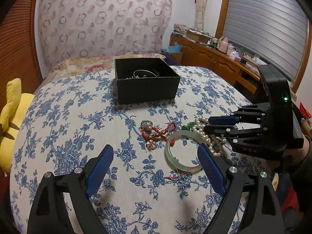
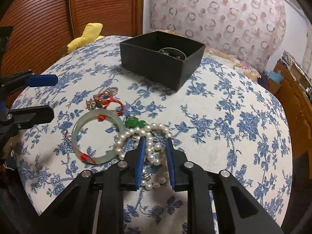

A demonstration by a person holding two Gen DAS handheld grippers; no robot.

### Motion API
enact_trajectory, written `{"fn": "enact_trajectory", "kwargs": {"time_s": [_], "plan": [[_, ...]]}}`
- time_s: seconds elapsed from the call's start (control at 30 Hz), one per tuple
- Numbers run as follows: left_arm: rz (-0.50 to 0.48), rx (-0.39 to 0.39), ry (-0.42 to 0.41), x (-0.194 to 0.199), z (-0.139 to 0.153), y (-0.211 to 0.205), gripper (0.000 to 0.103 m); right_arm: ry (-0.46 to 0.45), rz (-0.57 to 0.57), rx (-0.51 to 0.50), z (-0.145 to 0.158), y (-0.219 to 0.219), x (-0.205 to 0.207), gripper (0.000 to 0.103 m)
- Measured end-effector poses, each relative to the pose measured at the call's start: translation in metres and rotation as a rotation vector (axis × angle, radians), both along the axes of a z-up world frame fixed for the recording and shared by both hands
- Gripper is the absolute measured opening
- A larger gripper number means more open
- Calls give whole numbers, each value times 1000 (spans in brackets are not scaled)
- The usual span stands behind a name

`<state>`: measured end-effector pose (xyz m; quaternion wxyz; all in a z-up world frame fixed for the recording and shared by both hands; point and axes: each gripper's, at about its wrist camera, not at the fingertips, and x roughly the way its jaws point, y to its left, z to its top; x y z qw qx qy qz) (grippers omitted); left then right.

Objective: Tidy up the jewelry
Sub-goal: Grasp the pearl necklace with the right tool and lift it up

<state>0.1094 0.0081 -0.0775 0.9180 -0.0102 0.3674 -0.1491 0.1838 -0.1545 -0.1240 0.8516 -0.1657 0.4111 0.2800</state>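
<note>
- Right hand-held gripper (image 2: 155, 142): jaws partly spread, straddling pearl necklace (image 2: 150, 148) heaped on the tabletop (image 2: 224, 136); not clamped.
- Left hand-held gripper (image 1: 156, 152): jaws wide apart, empty, low over cloth.
- Jade bangle (image 2: 97, 136) just left of pearls; red cord bracelet (image 2: 111, 101) and ring (image 2: 112, 90) beyond.
- Black box (image 2: 156, 66) farthest, jewelry inside.

Box (image 1: 147, 81) behind on bedspread (image 1: 78, 117); ring (image 1: 146, 124), bracelet (image 1: 159, 133), bangle (image 1: 182, 152), pearls (image 1: 204, 134) left to right in front.
</note>
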Motion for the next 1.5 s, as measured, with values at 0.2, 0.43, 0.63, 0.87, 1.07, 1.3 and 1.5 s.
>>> {"fn": "enact_trajectory", "kwargs": {"time_s": [0.2,0.43,0.63,0.87,1.07,1.3,1.5], "plan": [[-4,4,6,-2,-2,-3,84,38,1,3,1,-9,-2,26],[-8,-3,6,-3,-3,-3,84,54,21,17,0,-8,-6,26],[-14,-2,10,-2,-5,-8,84,53,59,1,-3,4,4,26],[-14,-6,17,-2,-8,-8,84,66,105,-11,-1,10,7,9],[-40,-1,40,-1,-12,-14,84,-8,61,40,18,-8,-5,8],[-101,8,80,5,-17,-32,84,-135,1,108,66,-40,-17,8],[-127,15,121,13,-25,-44,77,-233,-40,139,105,-63,-22,8]]}}
